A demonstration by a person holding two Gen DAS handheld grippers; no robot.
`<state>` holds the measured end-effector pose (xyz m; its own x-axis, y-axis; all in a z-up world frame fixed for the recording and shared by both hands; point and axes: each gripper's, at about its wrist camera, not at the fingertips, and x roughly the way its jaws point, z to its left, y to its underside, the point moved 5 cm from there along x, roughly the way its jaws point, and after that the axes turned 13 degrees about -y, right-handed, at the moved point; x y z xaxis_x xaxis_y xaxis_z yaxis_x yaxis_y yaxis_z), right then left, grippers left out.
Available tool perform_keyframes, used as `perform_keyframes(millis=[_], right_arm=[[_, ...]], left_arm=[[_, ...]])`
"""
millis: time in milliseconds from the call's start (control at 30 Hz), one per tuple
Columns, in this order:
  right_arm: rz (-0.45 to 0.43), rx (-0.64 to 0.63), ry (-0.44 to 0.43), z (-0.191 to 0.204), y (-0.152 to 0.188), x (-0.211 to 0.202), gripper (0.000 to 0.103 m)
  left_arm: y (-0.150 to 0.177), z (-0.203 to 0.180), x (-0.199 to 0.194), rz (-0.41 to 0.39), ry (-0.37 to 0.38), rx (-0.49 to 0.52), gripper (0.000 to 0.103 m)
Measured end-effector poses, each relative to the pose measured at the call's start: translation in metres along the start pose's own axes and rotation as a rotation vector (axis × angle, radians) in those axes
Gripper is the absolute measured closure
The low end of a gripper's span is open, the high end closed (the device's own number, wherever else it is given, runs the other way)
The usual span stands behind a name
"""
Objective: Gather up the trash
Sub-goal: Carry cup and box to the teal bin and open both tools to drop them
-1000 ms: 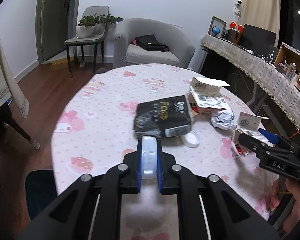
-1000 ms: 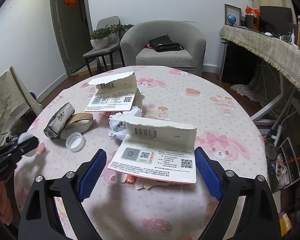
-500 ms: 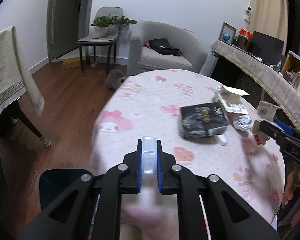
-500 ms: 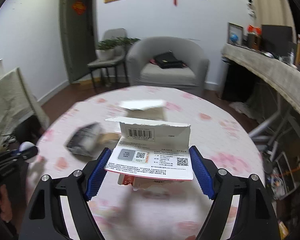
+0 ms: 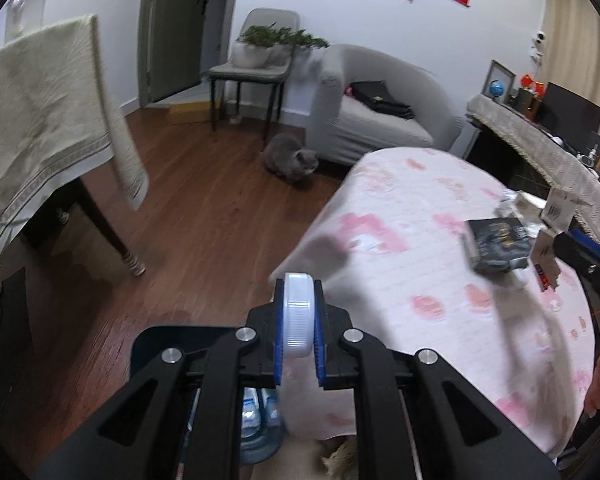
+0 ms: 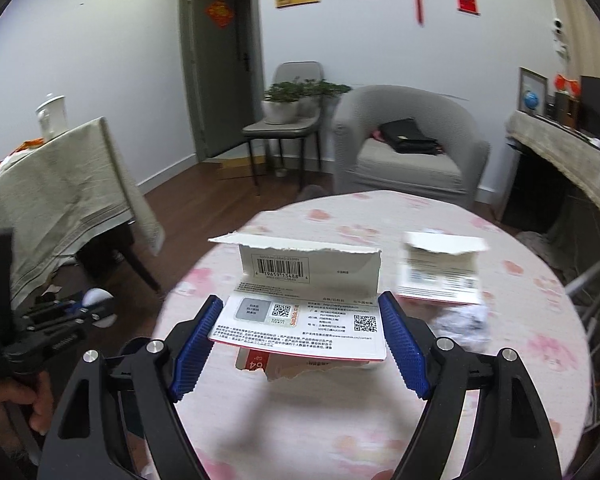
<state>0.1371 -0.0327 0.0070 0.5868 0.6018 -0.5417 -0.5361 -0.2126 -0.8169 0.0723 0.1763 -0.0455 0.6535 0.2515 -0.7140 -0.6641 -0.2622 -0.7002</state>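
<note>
My left gripper [image 5: 299, 320] is shut on a white bottle cap [image 5: 299, 312], held edge-on past the left edge of the pink table [image 5: 400, 240]. Just beneath it is a dark bin [image 5: 168, 334] with plastic bottles [image 5: 256, 412] inside. My right gripper [image 6: 300, 332] is shut on a torn white card package [image 6: 300, 316] with a barcode, held flat above the table [image 6: 340, 420]. The left gripper [image 6: 92, 306] with its cap also shows at the left of the right wrist view. A black packet [image 5: 496, 240], a second torn package [image 6: 440, 276] and crumpled paper [image 6: 460, 320] lie on the table.
A grey cat [image 5: 290, 158] sits on the wood floor near a grey armchair [image 5: 372, 120]. A chair with potted plants [image 5: 260, 56] stands by the door. A cloth-covered table [image 5: 40, 120] is at the left, a long sideboard [image 5: 540, 148] at the right.
Both grippers swung left. The left one went from over the table to beyond its edge, above the bin. The right one lifted the card package off the table.
</note>
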Motion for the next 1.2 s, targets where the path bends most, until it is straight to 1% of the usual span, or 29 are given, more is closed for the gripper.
perform_keyframes(millis=[167, 300, 500, 700, 867, 1000, 1200], right_arm=[[0.019, -0.04, -0.087, 0.044, 0.0, 0.021, 0.023], [0.043, -0.07, -0.15, 0.08, 0.002, 0.039, 0.023], [0.089, -0.087, -0.223, 0.12, 0.009, 0.066, 0.023], [0.141, -0.075, -0.28, 0.15, 0.018, 0.095, 0.023], [0.192, -0.077, -0.307, 0.172, 0.031, 0.12, 0.023], [0.234, -0.088, -0.321, 0.188, 0.043, 0.137, 0.023], [0.299, -0.096, -0.316, 0.199, 0.061, 0.16, 0.023]], left_arm=[[0.016, 0.024, 0.02, 0.062, -0.041, 0.014, 0.09], [0.035, 0.046, 0.04, 0.133, -0.064, 0.014, 0.09], [0.065, 0.08, 0.066, 0.237, -0.096, -0.006, 0.09], [0.095, 0.112, 0.088, 0.329, -0.125, -0.025, 0.09], [0.125, 0.127, 0.104, 0.415, -0.128, -0.019, 0.09], [0.144, 0.13, 0.109, 0.454, -0.12, -0.001, 0.09], [0.166, 0.136, 0.12, 0.507, -0.104, 0.01, 0.09]])
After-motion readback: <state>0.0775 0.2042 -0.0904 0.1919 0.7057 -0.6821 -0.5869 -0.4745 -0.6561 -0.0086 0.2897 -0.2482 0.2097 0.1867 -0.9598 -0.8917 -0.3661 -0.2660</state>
